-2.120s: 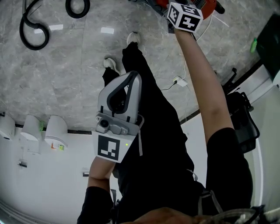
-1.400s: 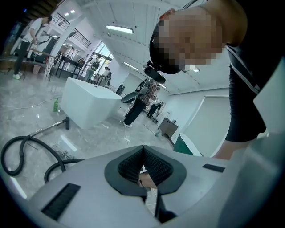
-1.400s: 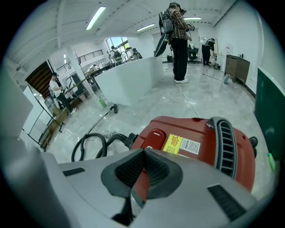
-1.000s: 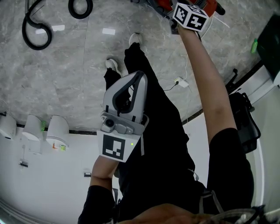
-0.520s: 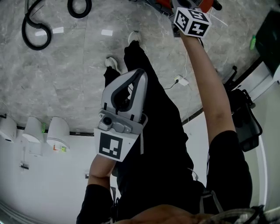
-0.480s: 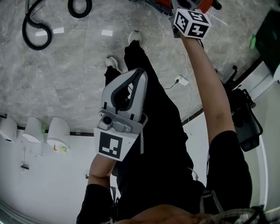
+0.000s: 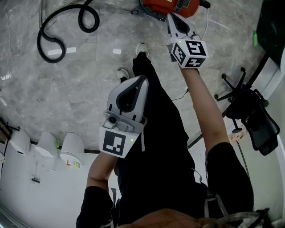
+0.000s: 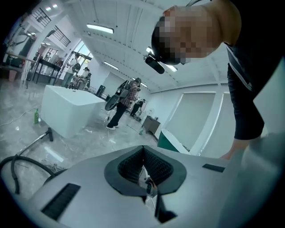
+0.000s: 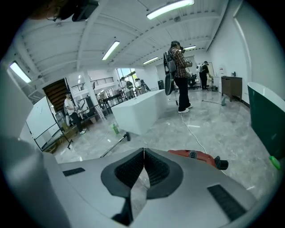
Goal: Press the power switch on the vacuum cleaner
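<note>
The red vacuum cleaner (image 7: 170, 6) sits on the grey marble floor at the top of the head view, and its red body (image 9: 199, 156) also shows in the right gripper view just past the jaws. My right gripper (image 7: 173, 18) is stretched out toward it, jaws shut and empty, tips close to the red body but apart from it. My left gripper (image 7: 141, 79) hangs near the person's legs, shut with nothing between its jaws. The power switch itself is not visible.
A black vacuum hose (image 7: 62, 27) curls on the floor at the upper left. A white power cord (image 7: 205, 26) trails right of the vacuum. An office chair (image 7: 249, 111) stands at the right. Other people (image 9: 178, 75) stand around a white counter (image 9: 138, 111) in the distance.
The head view has shifted, bringing the vacuum and hose further into view. My right gripper has drawn back a little from the vacuum. The left gripper stays by the legs.
</note>
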{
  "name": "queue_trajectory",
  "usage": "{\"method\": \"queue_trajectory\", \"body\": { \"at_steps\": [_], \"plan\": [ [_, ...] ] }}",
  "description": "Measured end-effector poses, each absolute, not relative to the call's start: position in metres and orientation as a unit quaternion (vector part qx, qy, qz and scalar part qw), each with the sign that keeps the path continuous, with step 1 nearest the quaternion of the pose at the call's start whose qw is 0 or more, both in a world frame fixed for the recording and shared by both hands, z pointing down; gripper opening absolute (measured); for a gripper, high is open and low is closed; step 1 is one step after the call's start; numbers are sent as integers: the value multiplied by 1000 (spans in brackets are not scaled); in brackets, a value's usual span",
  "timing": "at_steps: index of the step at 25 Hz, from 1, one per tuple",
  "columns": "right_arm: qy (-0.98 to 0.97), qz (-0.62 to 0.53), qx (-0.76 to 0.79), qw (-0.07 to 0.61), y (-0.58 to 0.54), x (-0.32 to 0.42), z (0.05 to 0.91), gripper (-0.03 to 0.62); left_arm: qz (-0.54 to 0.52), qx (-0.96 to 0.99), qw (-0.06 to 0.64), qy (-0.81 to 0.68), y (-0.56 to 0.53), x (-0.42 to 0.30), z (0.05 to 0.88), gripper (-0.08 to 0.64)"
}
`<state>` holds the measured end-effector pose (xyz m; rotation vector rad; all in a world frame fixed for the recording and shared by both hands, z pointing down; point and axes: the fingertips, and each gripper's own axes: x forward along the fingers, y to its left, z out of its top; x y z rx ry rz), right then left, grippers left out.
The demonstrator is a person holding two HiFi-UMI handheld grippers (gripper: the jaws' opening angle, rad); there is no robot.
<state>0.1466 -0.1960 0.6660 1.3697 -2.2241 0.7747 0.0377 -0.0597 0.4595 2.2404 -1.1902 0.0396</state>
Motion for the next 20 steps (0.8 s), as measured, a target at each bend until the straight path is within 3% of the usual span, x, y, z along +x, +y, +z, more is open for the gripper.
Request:
{"method": "queue_trajectory", "body": {
  "at_steps": [12, 20],
  "plan": [
    [-801, 186, 553, 135, -70, 176, 465, 18, 8, 884, 231, -406, 23, 50, 362, 11],
    [-800, 176, 568, 85, 26, 143, 380, 18, 9, 903, 166, -396, 88, 41, 305, 11]
  ]
}}
